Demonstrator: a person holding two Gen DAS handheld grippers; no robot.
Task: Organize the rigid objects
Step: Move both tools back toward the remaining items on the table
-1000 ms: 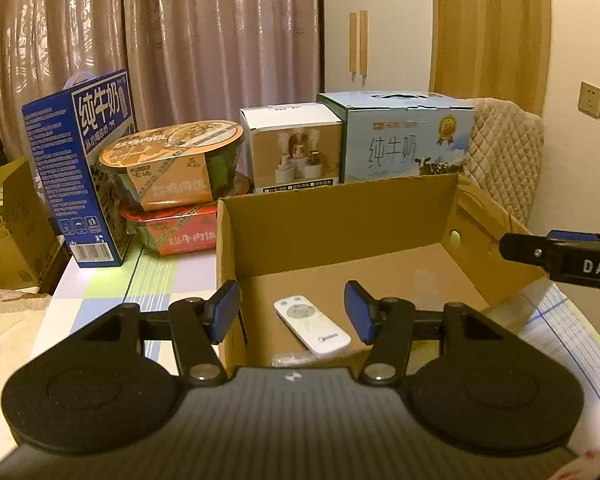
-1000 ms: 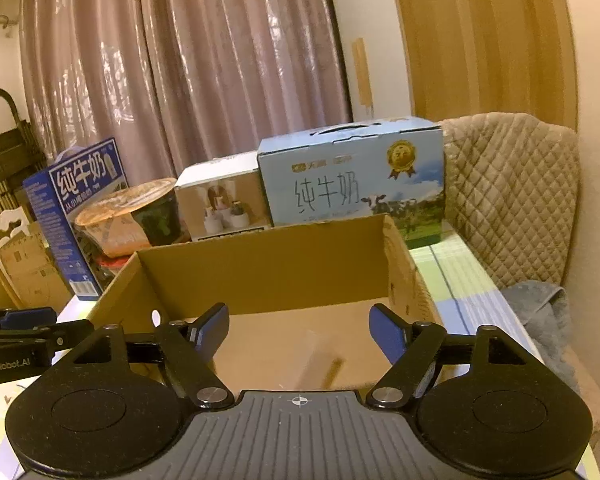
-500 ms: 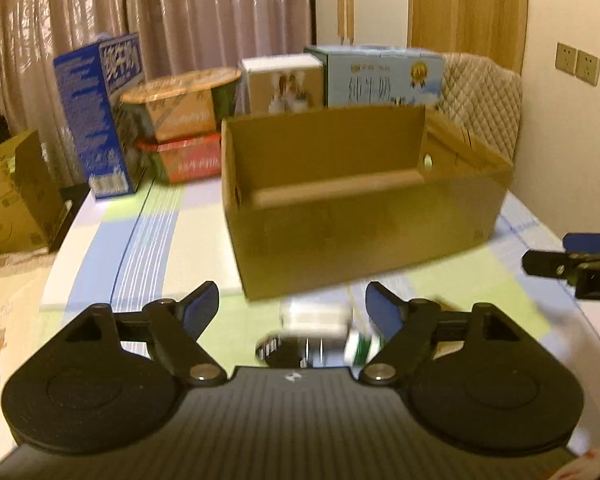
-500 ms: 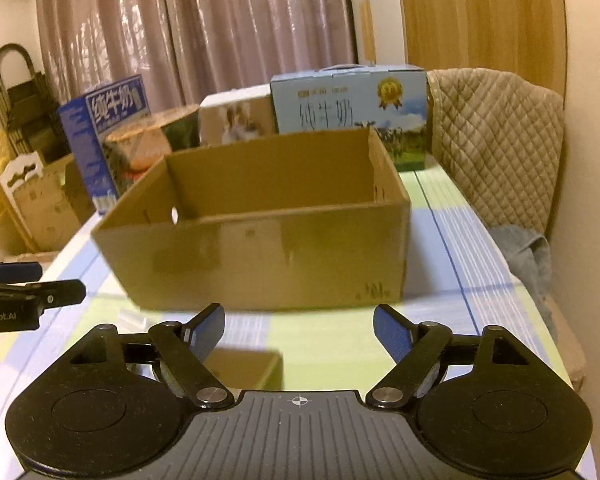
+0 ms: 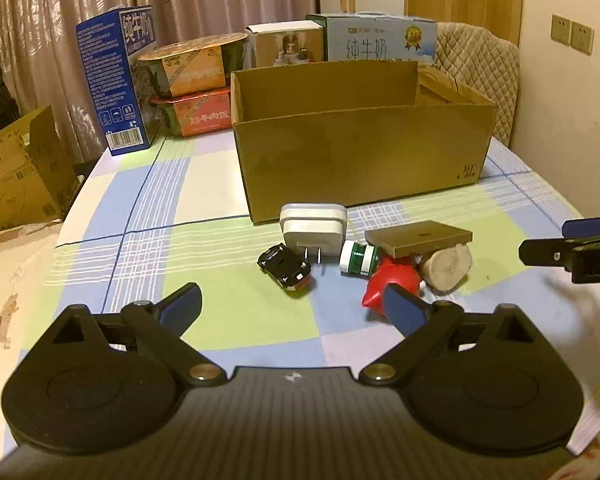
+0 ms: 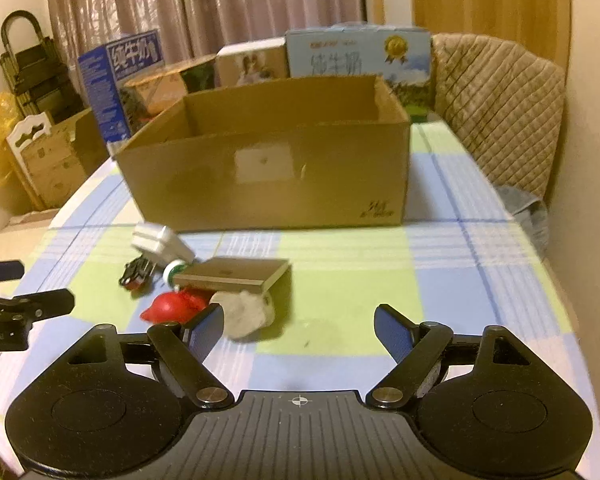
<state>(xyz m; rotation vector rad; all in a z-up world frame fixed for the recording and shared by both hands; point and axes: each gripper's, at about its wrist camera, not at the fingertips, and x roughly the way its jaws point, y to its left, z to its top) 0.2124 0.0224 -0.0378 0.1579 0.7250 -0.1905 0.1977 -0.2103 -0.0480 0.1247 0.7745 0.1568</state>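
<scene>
An open cardboard box [image 5: 360,152] stands on the checked tablecloth; its inside is hidden from here. In front of it lies a small heap: a white plug adapter [image 5: 314,230], a black toy car [image 5: 285,268], a green-and-white bottle [image 5: 358,259], a flat brown board [image 5: 420,237], a red piece [image 5: 392,280] and a pale round wooden piece [image 5: 448,266]. My left gripper [image 5: 292,300] hovers just short of the car, its jaws opening, nothing between them. My right gripper [image 6: 300,320] is open and empty, to the right of the wooden piece [image 6: 246,312] and board [image 6: 232,274].
Behind the box stand a blue milk carton [image 5: 118,80], stacked noodle bowls [image 5: 196,84], a white box [image 5: 286,42] and a light-blue milk case [image 5: 380,38]. A quilted chair [image 6: 496,108] is at the far right. Cardboard boxes [image 5: 16,172] sit beyond the table's left edge.
Both grippers have drawn back from over the box and sunk toward the table's near side. The left jaws have spread wider. The heap of small objects has come into view.
</scene>
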